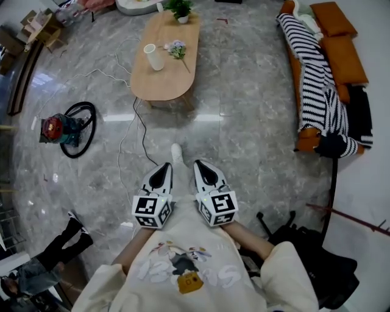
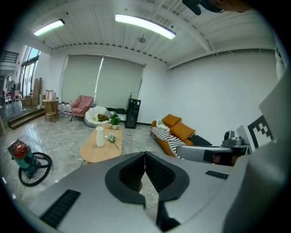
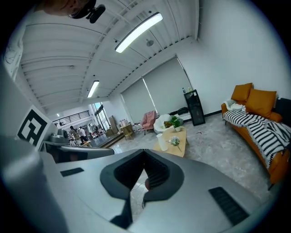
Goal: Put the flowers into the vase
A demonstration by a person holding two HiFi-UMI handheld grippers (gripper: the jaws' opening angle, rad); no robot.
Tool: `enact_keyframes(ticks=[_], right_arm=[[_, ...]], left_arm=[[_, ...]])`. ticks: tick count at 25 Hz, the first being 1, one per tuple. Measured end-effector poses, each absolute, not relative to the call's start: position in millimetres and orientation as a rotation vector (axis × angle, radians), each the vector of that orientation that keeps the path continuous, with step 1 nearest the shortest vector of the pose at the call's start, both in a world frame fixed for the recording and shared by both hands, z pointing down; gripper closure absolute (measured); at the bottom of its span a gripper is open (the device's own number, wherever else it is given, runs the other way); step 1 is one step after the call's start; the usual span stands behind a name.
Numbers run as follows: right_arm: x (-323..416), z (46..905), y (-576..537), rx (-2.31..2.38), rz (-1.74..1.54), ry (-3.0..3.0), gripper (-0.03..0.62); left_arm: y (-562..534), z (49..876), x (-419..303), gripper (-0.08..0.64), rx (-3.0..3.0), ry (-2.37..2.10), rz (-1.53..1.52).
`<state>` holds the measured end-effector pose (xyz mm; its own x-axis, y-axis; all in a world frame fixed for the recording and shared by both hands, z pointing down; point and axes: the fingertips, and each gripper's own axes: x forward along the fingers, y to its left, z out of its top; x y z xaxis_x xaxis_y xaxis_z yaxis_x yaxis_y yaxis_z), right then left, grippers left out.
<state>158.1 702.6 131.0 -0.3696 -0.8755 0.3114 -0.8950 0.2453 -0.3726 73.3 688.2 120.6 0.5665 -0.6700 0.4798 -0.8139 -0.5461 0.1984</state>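
A white vase (image 1: 153,56) stands on the far oval wooden coffee table (image 1: 159,82), with a small bunch of pale flowers (image 1: 177,49) lying beside it to the right. The vase (image 2: 99,136) and the flowers (image 2: 111,139) show far ahead in the left gripper view, as do the vase (image 3: 160,141) and flowers (image 3: 175,142) in the right gripper view. My left gripper (image 1: 161,173) and right gripper (image 1: 205,170) are side by side, close to my body and well short of the table. Both are shut and empty.
A potted plant (image 1: 180,8) sits at the table's far end. A cable (image 1: 139,131) trails across the marble floor from the table. A red vacuum with a hose (image 1: 66,129) lies left. An orange sofa with a striped blanket (image 1: 320,79) lines the right wall. A black bag (image 1: 311,256) sits near my right.
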Motion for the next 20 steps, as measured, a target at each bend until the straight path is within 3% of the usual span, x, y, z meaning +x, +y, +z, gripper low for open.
enact_keyframes(ticks=[9, 20], right_arm=[[178.0, 144.9, 614.4, 1.801, 0.735, -2.369, 0.586], [155.9, 146.3, 409.7, 1.830, 0.751, -2.267, 0.586]], left_arm=[[590.7, 135.7, 99.3, 0.551, 2.455, -1.090, 0.475], [364.1, 115.5, 76.1, 0.551, 2.462, -0.990, 0.427]])
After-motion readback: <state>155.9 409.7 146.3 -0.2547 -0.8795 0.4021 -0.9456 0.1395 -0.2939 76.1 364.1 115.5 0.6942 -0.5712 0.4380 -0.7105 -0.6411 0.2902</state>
